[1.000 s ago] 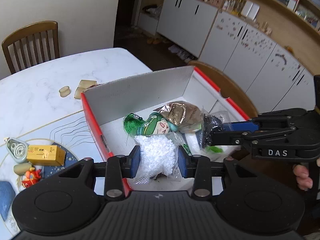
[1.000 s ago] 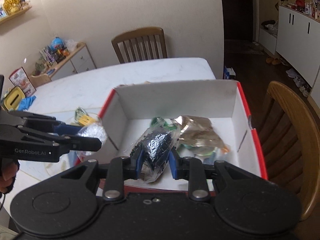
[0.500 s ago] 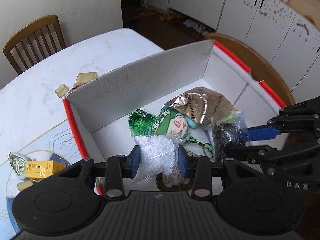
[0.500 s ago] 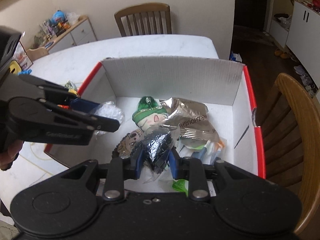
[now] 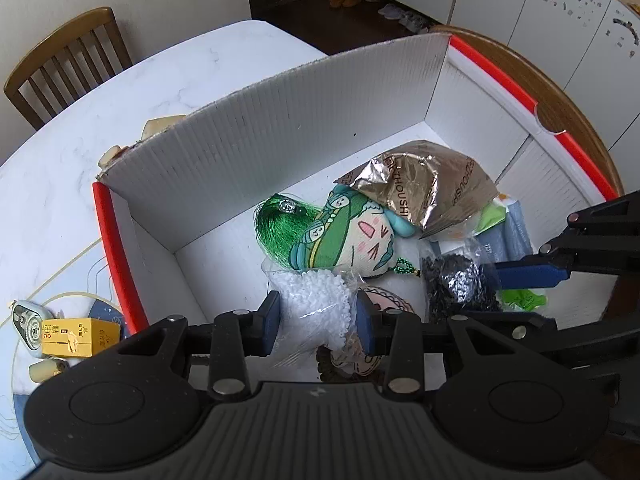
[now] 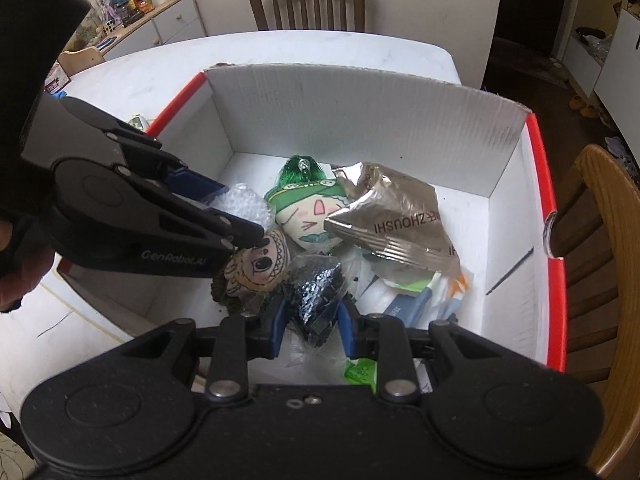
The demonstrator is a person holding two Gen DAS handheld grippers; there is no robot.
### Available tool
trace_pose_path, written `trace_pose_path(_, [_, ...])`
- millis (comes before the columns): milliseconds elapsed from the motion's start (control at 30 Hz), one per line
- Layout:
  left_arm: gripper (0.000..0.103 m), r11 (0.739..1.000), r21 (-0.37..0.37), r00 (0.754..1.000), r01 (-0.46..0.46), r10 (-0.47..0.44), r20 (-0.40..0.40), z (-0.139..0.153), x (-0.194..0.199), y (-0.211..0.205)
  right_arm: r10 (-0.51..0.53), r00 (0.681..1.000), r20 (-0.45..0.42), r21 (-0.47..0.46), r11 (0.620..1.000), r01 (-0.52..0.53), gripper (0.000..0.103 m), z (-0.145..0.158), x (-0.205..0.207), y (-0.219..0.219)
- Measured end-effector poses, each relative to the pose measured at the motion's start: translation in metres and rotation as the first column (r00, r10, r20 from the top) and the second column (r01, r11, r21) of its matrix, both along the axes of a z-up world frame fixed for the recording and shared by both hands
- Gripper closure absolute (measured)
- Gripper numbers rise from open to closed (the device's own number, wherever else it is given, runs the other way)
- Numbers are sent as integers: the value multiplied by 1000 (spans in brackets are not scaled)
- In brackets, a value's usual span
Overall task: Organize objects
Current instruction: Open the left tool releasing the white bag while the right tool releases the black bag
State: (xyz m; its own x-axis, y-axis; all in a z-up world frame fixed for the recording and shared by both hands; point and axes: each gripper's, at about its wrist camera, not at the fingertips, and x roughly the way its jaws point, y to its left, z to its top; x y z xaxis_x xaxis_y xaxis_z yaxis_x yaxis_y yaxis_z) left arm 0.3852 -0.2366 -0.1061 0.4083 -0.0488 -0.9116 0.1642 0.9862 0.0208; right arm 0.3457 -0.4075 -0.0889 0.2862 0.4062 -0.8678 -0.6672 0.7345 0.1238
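Step in hand: drop-off, both loads over the box [image 5: 280, 128]. My left gripper [image 5: 316, 316] is clenched on the white bead bag [image 5: 312, 304], the blue fingers [image 5: 270, 318] pressing its sides; the bag hangs inside the box's near wall, just above the round-faced plush [image 6: 260, 264]. My right gripper [image 6: 312, 314] is clenched on the black bead bag [image 6: 316, 284], also inside the box, near its front wall, beside that same plush. Box already holds the green-haired doll [image 5: 344, 236], a foil packet [image 5: 424, 188] lying partly over the doll, and some papers under the packet.

Next, by my judgement: ease both pairs of fingers apart and let the bags settle on the pile, then lift clear without snagging the loose plastic. Yellow carton [image 5: 76, 336] sits on the tabletop [image 5: 120, 92] outside the box's left wall, likely next to collect.
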Motion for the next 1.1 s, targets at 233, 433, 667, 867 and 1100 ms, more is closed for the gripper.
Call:
trace_pose_path(233, [65, 1000, 7, 1000, -10, 10, -11, -2, 4, -2, -25, 1000, -9, -13, 1000, 25, 77, -8, 6, 1])
trace_pose_path(433, [56, 1000, -1, 1000, -24, 24, -8, -1, 2, -3, -20, 1000, -13, 1, 1000, 20, 76, -6, 5, 0])
trace_pose_path(667, [38, 999, -41, 999, -19, 21, 32, 8, -6, -6, -21, 1000, -20, 52, 998, 22, 70, 3, 0, -8])
trace_pose_path(867, [38, 997, -71, 997, -32, 37, 72, 21, -17, -3, -19, 1000, -4, 85, 996, 20, 62, 13, -8, -14])
trace_pose_path(1100, [38, 992, -120, 989, -47, 63, 135, 43, -39, 9, -38, 999, 16, 135, 990, 35, 54, 28, -16, -22])
